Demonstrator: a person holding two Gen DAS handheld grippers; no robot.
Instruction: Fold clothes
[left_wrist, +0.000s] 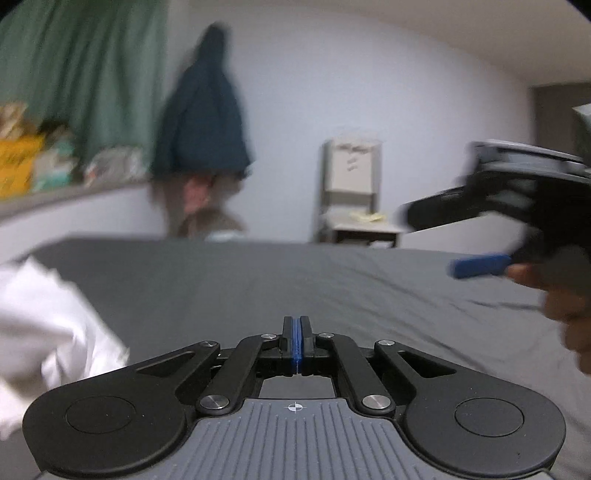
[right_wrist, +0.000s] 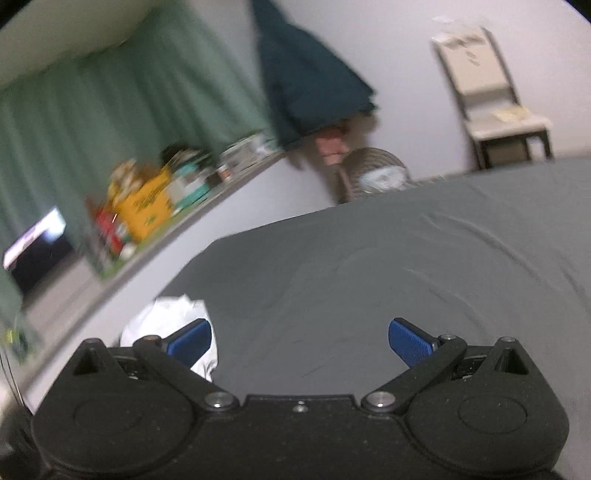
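In the left wrist view, our left gripper (left_wrist: 296, 341) had its blue pads pressed flat together with nothing between them. The white garment (left_wrist: 48, 325) lay bunched on the grey bed sheet (left_wrist: 295, 280) at about nine o'clock from those pads, near but not touching. Our right gripper (left_wrist: 461, 240) hung at about two o'clock, with a hand (left_wrist: 565, 314) under it, well apart from the cloth. In the right wrist view, the right gripper (right_wrist: 299, 339) stood wide apart and held nothing. The white garment (right_wrist: 173, 321) showed at about nine o'clock, just behind the left blue pad, near the bed's edge. It was a crumpled heap, so we could not tell its long side. We think the left gripper was nearer to it, so both tongs would need to swing left to catch it. A yellow box (right_wrist: 147, 206) sat on the shelf, but its writing was too blurred to read.
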